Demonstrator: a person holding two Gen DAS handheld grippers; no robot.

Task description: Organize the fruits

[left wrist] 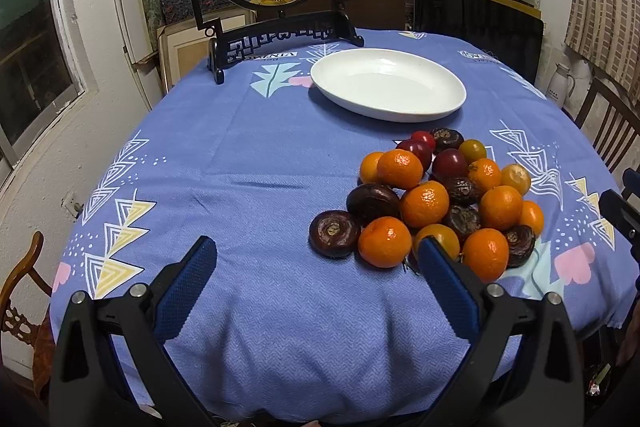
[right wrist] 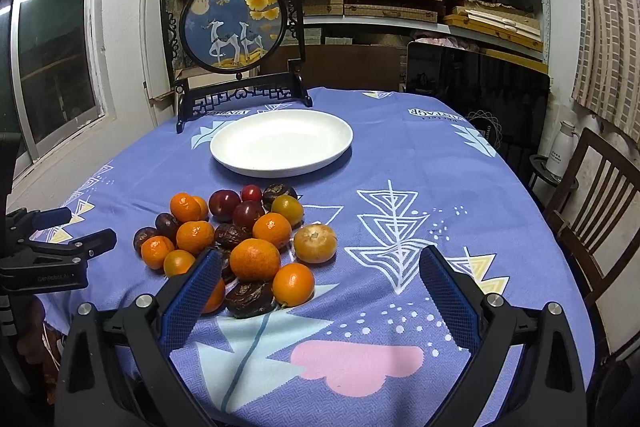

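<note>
We hold the left gripper point(left wrist: 316, 255) and right gripper point(right wrist: 318, 269) wide apart, gripping nothing, over the table's point(right wrist: 400, 179) near edge. The fruit pile point(right wrist: 236, 239) lies on the cloth between them, just beyond the fingertips; the white plate point(right wrist: 224, 147) sits farther back.
</note>
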